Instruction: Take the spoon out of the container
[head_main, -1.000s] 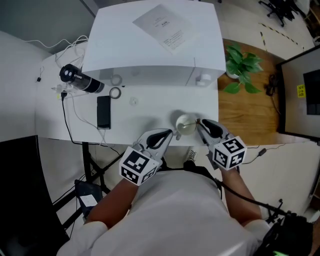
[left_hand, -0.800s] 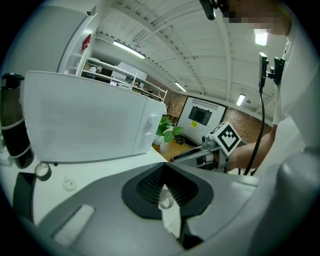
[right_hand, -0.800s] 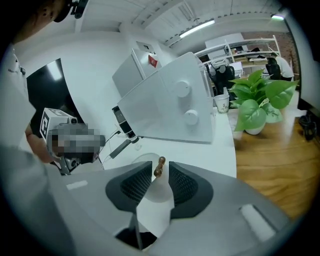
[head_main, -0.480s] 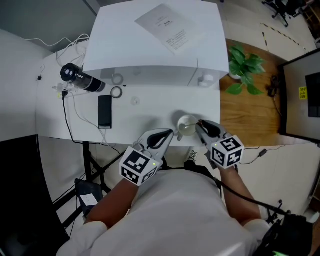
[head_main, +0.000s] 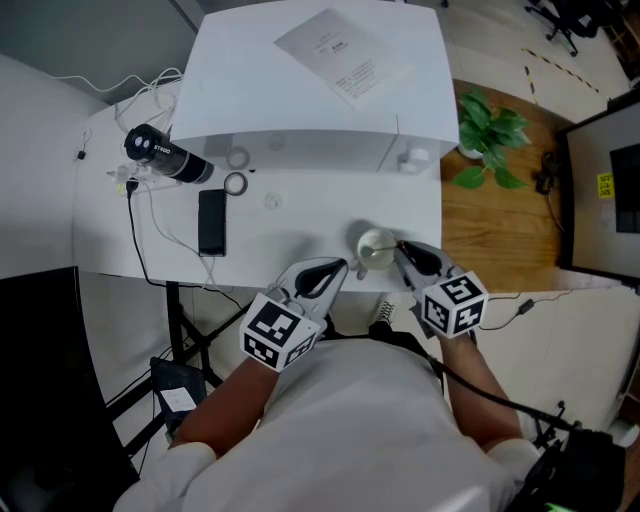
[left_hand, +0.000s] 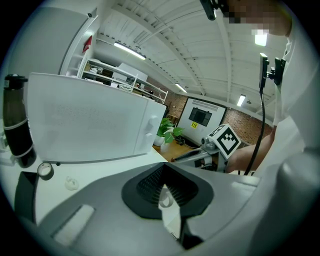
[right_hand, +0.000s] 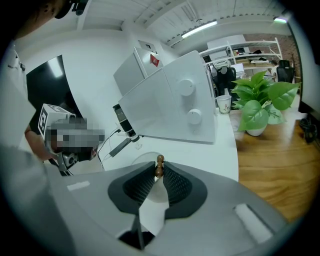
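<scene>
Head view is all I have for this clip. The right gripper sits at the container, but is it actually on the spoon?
Observer: Yes. The right gripper view shows the right gripper with its jaws closed on the brown knobbed end of the spoon.
Operator: Has it come out yet?
Observer: I can't confirm that. In that view the container rim lies just past the jaws at the grip, and the jaws hide the rest of the spoon.
Operator: And the other gripper?
Observer: The left gripper view shows the left gripper with its jaws together and nothing between them.
</scene>
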